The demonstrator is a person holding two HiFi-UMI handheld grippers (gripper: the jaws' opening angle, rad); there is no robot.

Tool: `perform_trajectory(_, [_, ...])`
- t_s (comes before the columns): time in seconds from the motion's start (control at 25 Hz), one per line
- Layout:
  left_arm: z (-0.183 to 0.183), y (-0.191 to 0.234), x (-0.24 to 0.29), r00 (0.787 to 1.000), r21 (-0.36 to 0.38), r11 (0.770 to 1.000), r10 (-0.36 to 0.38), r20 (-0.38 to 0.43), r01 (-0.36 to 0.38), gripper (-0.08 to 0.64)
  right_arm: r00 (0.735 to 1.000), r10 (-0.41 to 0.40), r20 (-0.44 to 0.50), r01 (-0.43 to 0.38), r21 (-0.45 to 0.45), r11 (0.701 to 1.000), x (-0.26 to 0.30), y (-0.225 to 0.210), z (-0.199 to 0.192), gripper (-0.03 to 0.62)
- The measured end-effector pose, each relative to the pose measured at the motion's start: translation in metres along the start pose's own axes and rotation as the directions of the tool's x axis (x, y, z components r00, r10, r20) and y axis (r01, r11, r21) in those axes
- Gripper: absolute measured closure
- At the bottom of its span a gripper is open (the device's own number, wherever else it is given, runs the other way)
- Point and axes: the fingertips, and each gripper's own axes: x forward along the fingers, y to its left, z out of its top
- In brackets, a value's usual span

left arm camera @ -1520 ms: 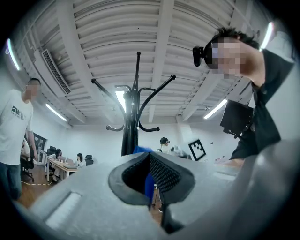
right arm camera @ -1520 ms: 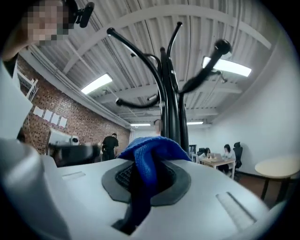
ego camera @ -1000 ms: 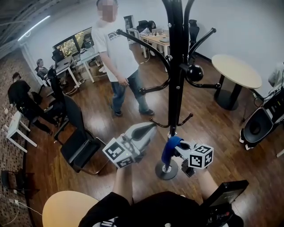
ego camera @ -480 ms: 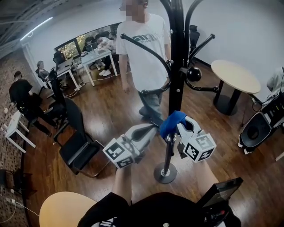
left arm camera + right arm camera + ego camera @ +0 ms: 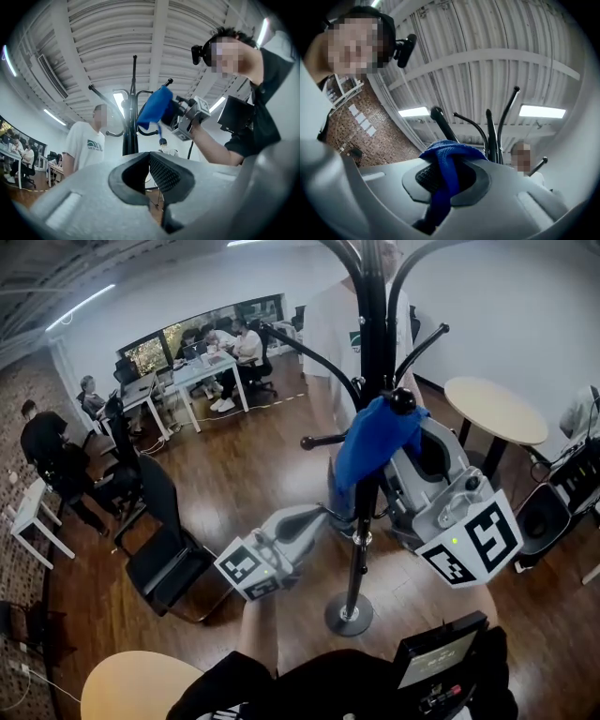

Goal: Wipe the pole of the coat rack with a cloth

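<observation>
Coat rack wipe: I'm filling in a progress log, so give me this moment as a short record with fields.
cloth: blue, bunched, held high on the rack
pole: black, upright, on a round base
right gripper: shut on the cloth, which hangs down between its jaws
left gripper: jaws together, nothing between them, lower down beside the pole
contact: cloth looks pressed to the pole in the head view; not certain

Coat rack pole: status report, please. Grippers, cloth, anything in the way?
Right gripper shut on blue cloth, against black metal pole among its hook arms. Left gripper shut, empty, short of pole. Person in white T-shirt behind rack.
</observation>
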Motion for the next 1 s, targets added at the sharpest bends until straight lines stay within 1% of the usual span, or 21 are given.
perform_trajectory(0.04, [0.001,0.0,-0.001,1.0,0.002,1.0,-0.001,0.001,0.001,0.56,0.999,0.021,0.036,-0.02,-0.017,1.0,-0.002,0.011,0.015,0.571])
perform_trajectory(0.12, [0.002,0.0,0.0,1.0,0.004,1.0,-0.007,0.006,0.007,0.56,0.996,0.034,0.088,-0.03,-0.047,0.998,-0.007,0.024,0.038,0.571])
perform_trajectory(0.16, [0.002,-0.001,0.002,1.0,0.003,1.0,-0.01,0.009,0.01,0.56,0.995,0.034,0.093,-0.028,-0.058,0.998,-0.007,0.024,0.041,0.571])
perform_trajectory(0.24, [0.002,-0.001,0.005,1.0,-0.002,1.0,-0.012,0.011,0.012,0.56,0.997,0.016,0.07,-0.012,-0.058,0.998,-0.004,0.013,0.03,0.571])
perform_trajectory(0.32, [0.002,-0.001,0.005,1.0,-0.005,1.0,-0.013,0.012,0.014,0.56,0.999,-0.034,0.003,0.034,-0.015,0.999,0.002,-0.008,-0.001,0.571])
perform_trajectory(0.36, [0.002,0.0,0.004,1.0,-0.006,1.0,-0.015,0.011,0.015,0.56,0.996,-0.07,-0.046,0.071,0.02,0.997,0.004,-0.022,-0.023,0.571])
perform_trajectory(0.44, [0.001,0.0,0.003,1.0,-0.007,1.0,-0.021,0.01,0.021,0.56,0.978,-0.137,-0.157,0.152,0.086,0.985,0.005,-0.047,-0.072,0.571])
perform_trajectory(0.48, [0.0,0.0,0.004,1.0,-0.007,1.0,-0.023,0.009,0.023,0.56,0.966,-0.154,-0.208,0.179,0.112,0.977,0.002,-0.055,-0.097,0.571])
perform_trajectory(0.56, [-0.006,0.002,0.003,1.0,-0.017,1.0,-0.02,0.0,0.02,0.56,0.948,-0.159,-0.274,0.203,0.14,0.969,-0.01,-0.056,-0.138,0.571])
perform_trajectory(0.64, [-0.012,0.004,0.002,1.0,-0.027,1.0,-0.016,-0.009,0.016,0.56,0.937,-0.166,-0.306,0.219,0.146,0.965,-0.027,-0.045,-0.17,0.571])
perform_trajectory(0.72, [-0.017,0.004,0.002,1.0,-0.031,0.999,-0.019,-0.016,0.019,0.56,0.922,-0.171,-0.348,0.241,0.171,0.955,-0.048,-0.034,-0.201,0.571])
perform_trajectory(0.8, [-0.021,0.004,0.001,0.999,-0.036,0.999,-0.027,-0.028,0.026,0.56,0.896,-0.164,-0.412,0.269,0.212,0.939,-0.073,-0.022,-0.236,0.571])
perform_trajectory(0.88, [-0.025,0.004,0.001,0.999,-0.043,0.999,-0.032,-0.04,0.031,0.56,0.856,-0.144,-0.497,0.302,0.255,0.918,-0.099,-0.007,-0.275,0.571])
perform_trajectory(0.92, [-0.026,0.004,0.001,0.998,-0.046,0.998,-0.035,-0.046,0.033,0.56,0.826,-0.125,-0.549,0.32,0.276,0.906,-0.112,0.0,-0.298,0.571])
perform_trajectory(0.96, [-0.028,0.005,0.001,0.998,-0.05,0.998,-0.038,-0.05,0.035,0.56,0.79,-0.098,-0.605,0.338,0.297,0.893,-0.126,0.009,-0.322,0.571])
perform_trajectory(1.0, [-0.029,0.004,0.001,0.998,-0.054,0.998,-0.041,-0.054,0.038,0.56,0.748,-0.065,-0.661,0.355,0.315,0.88,-0.141,0.018,-0.346,0.571])
